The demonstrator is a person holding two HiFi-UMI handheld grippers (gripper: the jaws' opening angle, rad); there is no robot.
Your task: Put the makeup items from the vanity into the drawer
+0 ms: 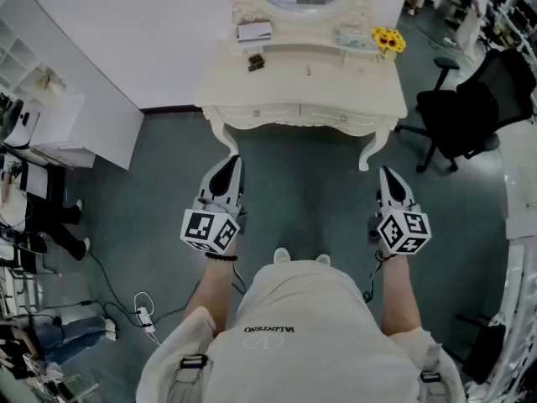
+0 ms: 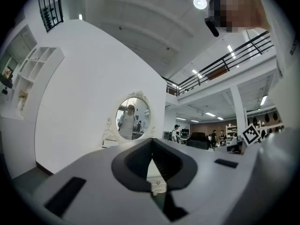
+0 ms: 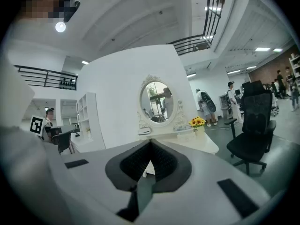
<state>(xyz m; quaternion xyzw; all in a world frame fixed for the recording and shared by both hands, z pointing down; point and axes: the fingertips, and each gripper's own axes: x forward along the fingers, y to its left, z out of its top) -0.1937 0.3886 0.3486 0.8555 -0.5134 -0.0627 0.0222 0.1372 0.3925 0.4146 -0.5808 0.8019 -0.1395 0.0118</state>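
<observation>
Closest in, the person's white shirt (image 1: 294,326) filled 6 o'clock. Left gripper (image 1: 231,164) and right gripper (image 1: 388,175) hung side by side, jaws pressed together, holding nothing. At 12 o'clock stood the vanity desk (image 1: 336,82), its drawer (image 1: 252,114) closed. A small dark makeup item (image 1: 256,60) lay on top, well apart from both grippers.

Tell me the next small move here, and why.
Probably step closer and bring the left gripper up to the drawer. It and the right gripper are shut, empty and well short of the vanity; the drawer looks closed, and the makeup items sit on top.
</observation>
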